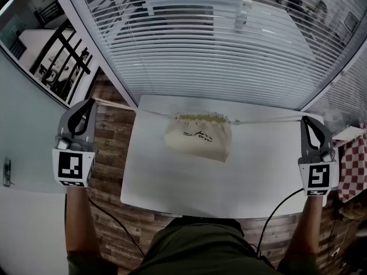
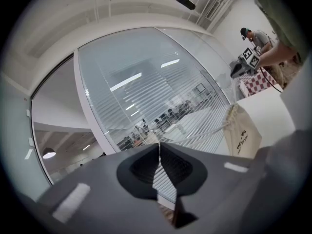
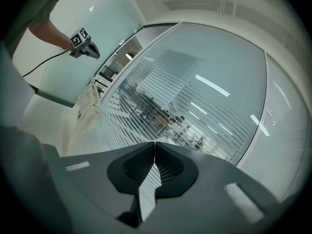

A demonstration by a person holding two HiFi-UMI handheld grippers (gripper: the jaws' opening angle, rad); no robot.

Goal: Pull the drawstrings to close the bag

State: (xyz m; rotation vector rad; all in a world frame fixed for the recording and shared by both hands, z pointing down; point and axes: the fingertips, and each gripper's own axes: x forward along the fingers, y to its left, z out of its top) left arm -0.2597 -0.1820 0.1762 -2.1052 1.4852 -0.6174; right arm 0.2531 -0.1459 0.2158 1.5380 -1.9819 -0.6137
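Observation:
A cream drawstring bag [image 1: 199, 137] with dark print lies on the white table [image 1: 172, 182], and its gathered mouth faces the window. One drawstring [image 1: 135, 108] runs taut from the mouth to my left gripper [image 1: 87, 103], which is held off the table's left edge. Another drawstring [image 1: 269, 120] stretches to my right gripper [image 1: 308, 120] at the right edge. In the left gripper view the jaws [image 2: 159, 144] are pressed together on the cord [image 2: 200, 134] leading to the bag [image 2: 242, 130]. The right gripper [image 3: 155, 143] is shut too; I cannot make out its cord in its own view.
White slatted blinds [image 1: 218, 44] on a curved glass wall stand just behind the table. A red-checked cloth [image 1: 354, 165] lies to the right. Wood-patterned floor [image 1: 112, 148] shows left of the table. Cables [image 1: 275, 208] hang from both grippers.

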